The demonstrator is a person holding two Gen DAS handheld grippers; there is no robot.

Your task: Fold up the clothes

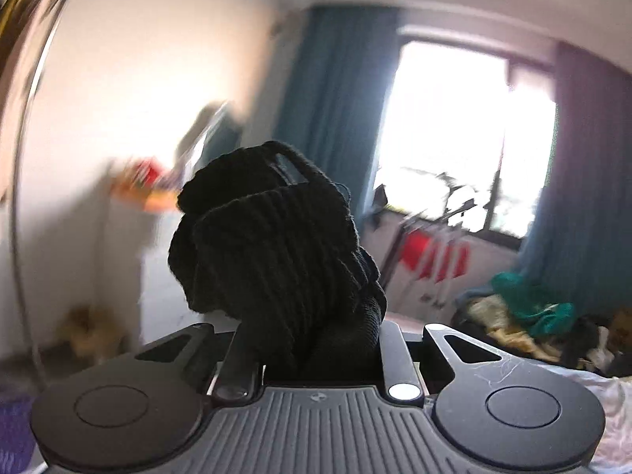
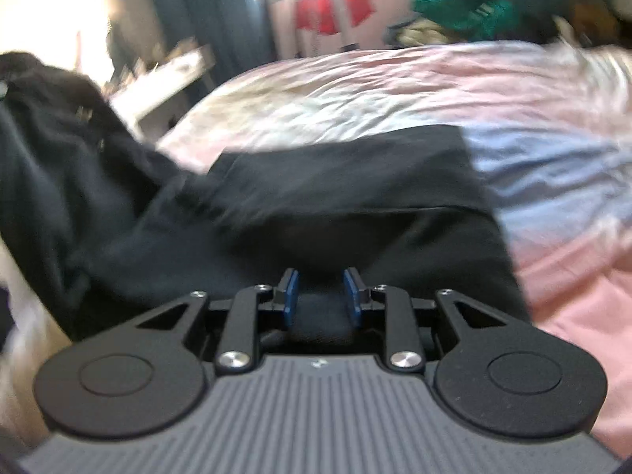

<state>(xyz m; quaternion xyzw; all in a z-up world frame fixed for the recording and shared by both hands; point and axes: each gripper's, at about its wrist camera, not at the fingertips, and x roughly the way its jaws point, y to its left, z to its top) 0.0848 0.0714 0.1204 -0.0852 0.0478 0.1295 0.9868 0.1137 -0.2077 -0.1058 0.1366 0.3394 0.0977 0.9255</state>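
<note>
A black garment [image 2: 355, 181] lies spread over the pink and white bed sheet [image 2: 395, 87]. Its left part [image 2: 47, 138] rises off the bed toward the left edge of the right wrist view. In the left wrist view a bunched ribbed end of the black garment [image 1: 272, 245] fills the middle. My left gripper [image 1: 312, 316] is shut on it, held up in the air, and the cloth hides the fingertips. My right gripper [image 2: 322, 296] sits low at the garment's near edge. Its blue pads [image 2: 291, 296] stand a little apart with dark cloth pinched between them.
A heap of clothes with a green piece [image 2: 466, 12] lies at the bed's far side. A drying rack with red items [image 1: 430, 256] stands under the bright window [image 1: 454, 118], between blue curtains [image 1: 328, 98]. A white cabinet [image 1: 158, 268] stands by the left wall.
</note>
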